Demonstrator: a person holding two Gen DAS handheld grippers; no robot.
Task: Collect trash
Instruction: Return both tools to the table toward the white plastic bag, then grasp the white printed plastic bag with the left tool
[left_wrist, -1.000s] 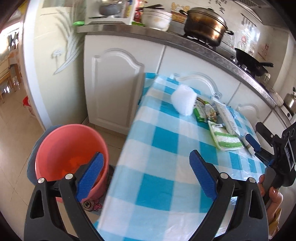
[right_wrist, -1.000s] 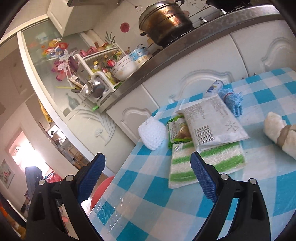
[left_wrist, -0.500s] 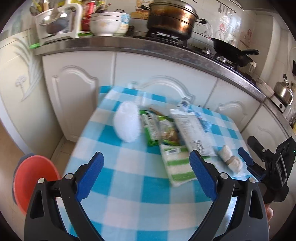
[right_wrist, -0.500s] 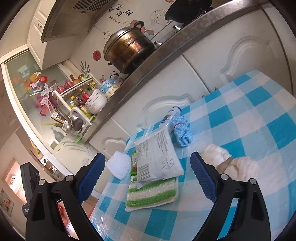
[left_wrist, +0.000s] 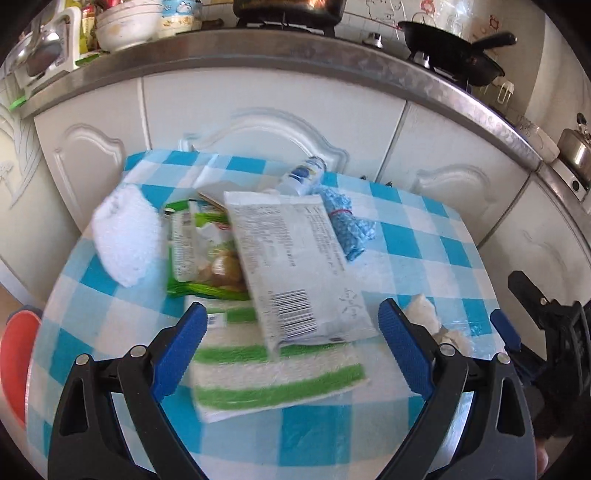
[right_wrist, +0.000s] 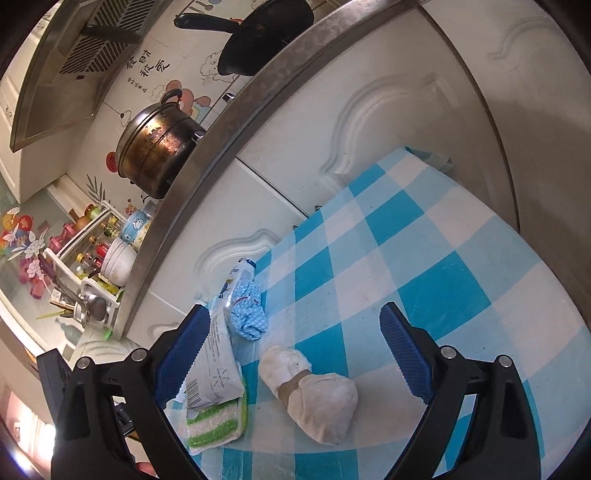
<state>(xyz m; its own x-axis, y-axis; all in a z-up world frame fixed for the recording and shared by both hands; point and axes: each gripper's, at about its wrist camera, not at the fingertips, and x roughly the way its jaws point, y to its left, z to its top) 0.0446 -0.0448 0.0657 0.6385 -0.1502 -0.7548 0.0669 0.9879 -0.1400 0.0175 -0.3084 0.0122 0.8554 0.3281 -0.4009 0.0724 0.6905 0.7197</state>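
Trash lies on a blue-checked table (left_wrist: 424, 240): a white packet with a barcode (left_wrist: 295, 266), a green snack bag (left_wrist: 199, 258), a green-striped white pack (left_wrist: 273, 373), a blue crumpled wrapper (left_wrist: 347, 225), a small tube (left_wrist: 303, 177) and a white fluffy pad (left_wrist: 125, 236). A crumpled white wad (right_wrist: 314, 391) lies at the right. My left gripper (left_wrist: 291, 343) is open over the striped pack. My right gripper (right_wrist: 291, 350) is open, with the wad between its fingers; it also shows in the left wrist view (left_wrist: 535, 325).
A red bin (left_wrist: 14, 362) stands on the floor left of the table. White cabinets (left_wrist: 266, 107) and a steel counter with a pot (right_wrist: 155, 144), a pan (left_wrist: 450, 55) and bowls rise right behind the table's far edge.
Both grippers have swung right and closed in on the table. The left view left the red bin and now sits over the trash pile. The right view now frames the white wad.
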